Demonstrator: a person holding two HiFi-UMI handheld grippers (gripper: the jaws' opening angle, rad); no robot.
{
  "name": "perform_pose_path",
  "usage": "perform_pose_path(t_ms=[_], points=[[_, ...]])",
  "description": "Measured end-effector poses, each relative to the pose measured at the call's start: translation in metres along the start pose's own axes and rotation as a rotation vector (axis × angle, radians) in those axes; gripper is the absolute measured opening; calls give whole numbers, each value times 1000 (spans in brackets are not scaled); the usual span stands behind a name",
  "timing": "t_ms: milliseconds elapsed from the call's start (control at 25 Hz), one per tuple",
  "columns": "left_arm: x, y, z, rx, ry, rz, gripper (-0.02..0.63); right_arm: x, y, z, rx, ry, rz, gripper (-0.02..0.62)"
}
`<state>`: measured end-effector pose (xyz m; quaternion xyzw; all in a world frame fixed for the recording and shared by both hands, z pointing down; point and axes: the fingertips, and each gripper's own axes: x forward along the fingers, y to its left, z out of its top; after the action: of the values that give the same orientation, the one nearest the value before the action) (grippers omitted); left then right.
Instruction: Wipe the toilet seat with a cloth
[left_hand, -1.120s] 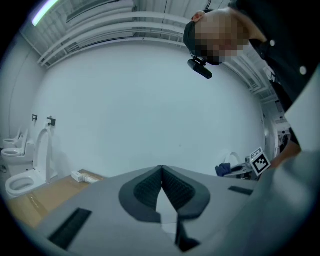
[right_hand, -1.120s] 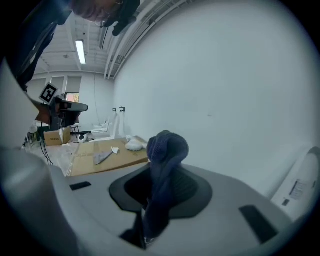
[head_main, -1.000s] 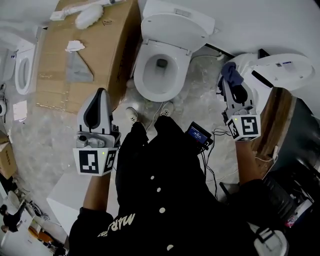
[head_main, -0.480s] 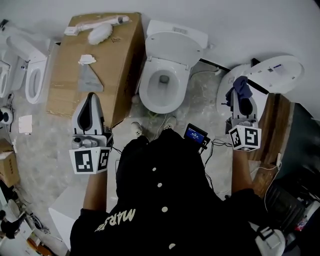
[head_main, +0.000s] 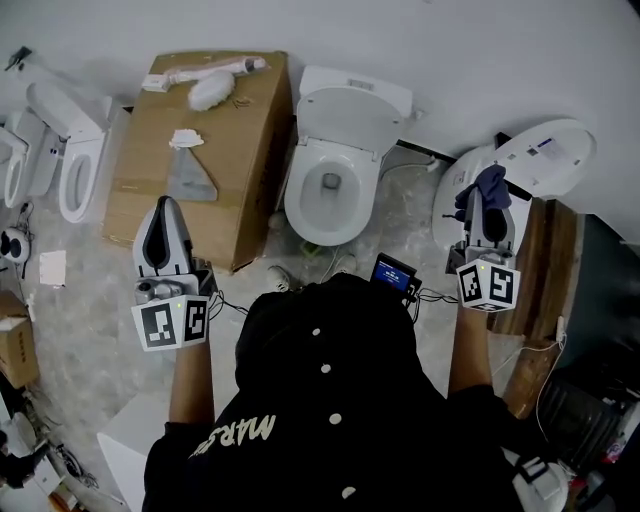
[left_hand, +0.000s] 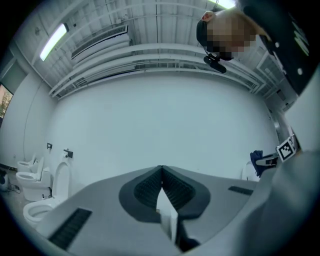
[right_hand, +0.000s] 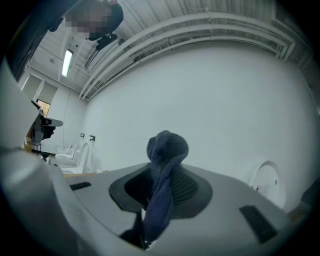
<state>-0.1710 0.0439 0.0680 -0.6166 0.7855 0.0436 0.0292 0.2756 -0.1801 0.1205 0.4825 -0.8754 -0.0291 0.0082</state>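
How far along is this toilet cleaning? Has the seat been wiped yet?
Done: the dark blue cloth is picked up, clamped in the right gripper. In hand: both grippers are held up facing the wall, the left gripper shut and empty. Left: the wiping itself; the cloth touches no toilet seat, and the lid stands open.

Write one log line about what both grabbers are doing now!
left gripper: shut, empty | right gripper: shut on blue cloth | aim: both face white wall | toilet seat: not being wiped

far-left toilet (head_main: 10, 165) cropped, right toilet bowl (head_main: 447, 215) mostly hidden
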Motion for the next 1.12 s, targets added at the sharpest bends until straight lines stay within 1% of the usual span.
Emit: perform_pose_path(t_ms=[200,440,560,840,1120], points=[[-5,16,3,-6,-21,35,9,-8,-1,12,57,-53,-42,86],[-11,27,-4,-10,-19,64,9,-10,5,19,78,-81,-40,86],[-11,31,-9,-10,-14,67,9,-7,8,20,87,-81,-37,86],[-15,32,-13,-46,-16,93,9,-1,14,15,90,-55,-47,85],[-15,29,-10,-24,-10,78,9,4,21,15,85,-50,-18,84]])
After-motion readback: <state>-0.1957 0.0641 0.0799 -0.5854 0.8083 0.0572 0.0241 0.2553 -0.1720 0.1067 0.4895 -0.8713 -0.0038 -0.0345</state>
